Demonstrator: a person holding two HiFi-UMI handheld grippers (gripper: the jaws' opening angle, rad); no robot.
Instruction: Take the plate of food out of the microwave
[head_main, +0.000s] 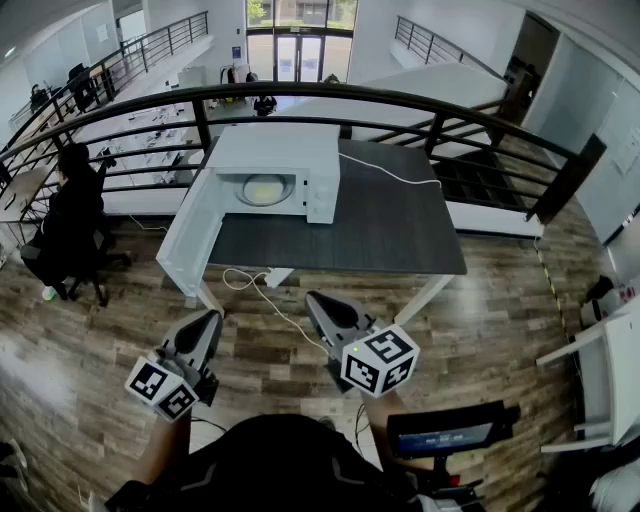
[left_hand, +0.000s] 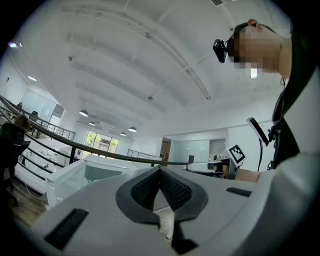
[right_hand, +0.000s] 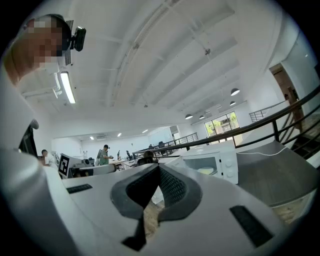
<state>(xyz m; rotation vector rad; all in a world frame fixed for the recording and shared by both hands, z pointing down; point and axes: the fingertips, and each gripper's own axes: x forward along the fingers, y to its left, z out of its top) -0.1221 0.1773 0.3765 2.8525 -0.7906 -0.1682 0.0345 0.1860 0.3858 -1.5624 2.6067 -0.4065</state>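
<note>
Plate of food (head_main: 262, 189) sitting inside the microwave (head_main: 275, 150), with the door (head_main: 188, 235) swung wide at the microwave's left. Desk (head_main: 380, 235) beneath the microwave. Left tool (head_main: 207, 320) and right tool (head_main: 316, 299) held well short of the microwave, both closed and empty.

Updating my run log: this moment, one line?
microwave: door open, plate inside | left gripper: shut, empty | right gripper: shut, empty
</note>
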